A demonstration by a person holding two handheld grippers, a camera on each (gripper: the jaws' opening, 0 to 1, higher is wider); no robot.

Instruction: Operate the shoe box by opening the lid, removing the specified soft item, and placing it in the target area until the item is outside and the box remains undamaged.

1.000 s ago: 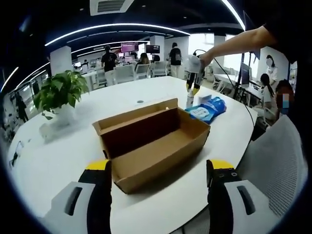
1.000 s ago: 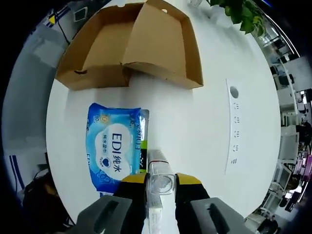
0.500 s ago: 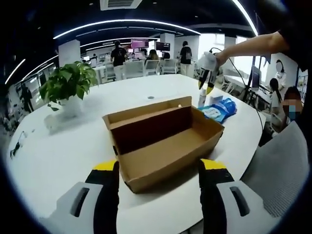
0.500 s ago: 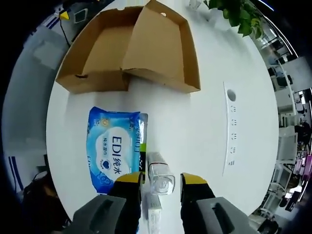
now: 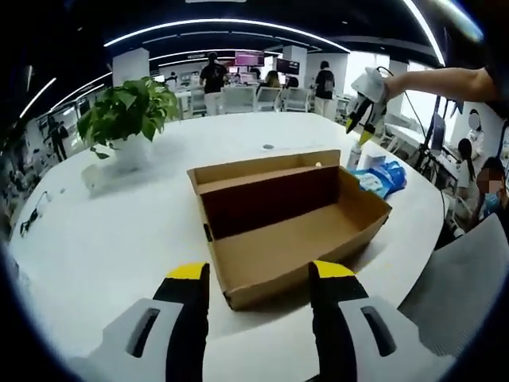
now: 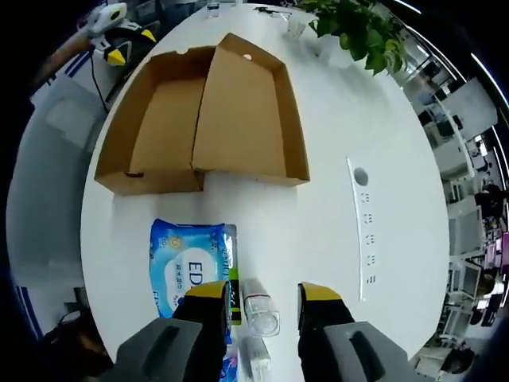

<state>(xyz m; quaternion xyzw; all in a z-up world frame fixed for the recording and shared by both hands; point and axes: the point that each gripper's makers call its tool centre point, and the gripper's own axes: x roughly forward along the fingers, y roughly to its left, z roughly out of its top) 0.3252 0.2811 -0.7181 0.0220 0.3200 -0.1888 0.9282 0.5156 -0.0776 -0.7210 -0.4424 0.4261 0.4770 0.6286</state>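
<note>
We see an open office under a dark ceiling crossed by long curved light strips (image 5: 231, 25). A big white oval table (image 5: 95, 239) carries a potted plant (image 5: 127, 119) near its far left edge. A strip of sockets (image 6: 366, 231) is set into the tabletop. Beyond the table's far edge stand white chairs (image 5: 238, 97), a pillar (image 5: 131, 65), lit screens (image 5: 248, 58) and several people. Bright windows (image 5: 358, 68) line the right side.

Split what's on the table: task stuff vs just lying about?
Job:
- shoe box, lid open, nothing showing inside
- blue wet-wipes pack, out on the white table
- right gripper, open
- left gripper, open

Lying about:
- clear bottle, standing between the right gripper's jaws
- potted plant
- table's socket strip
</note>
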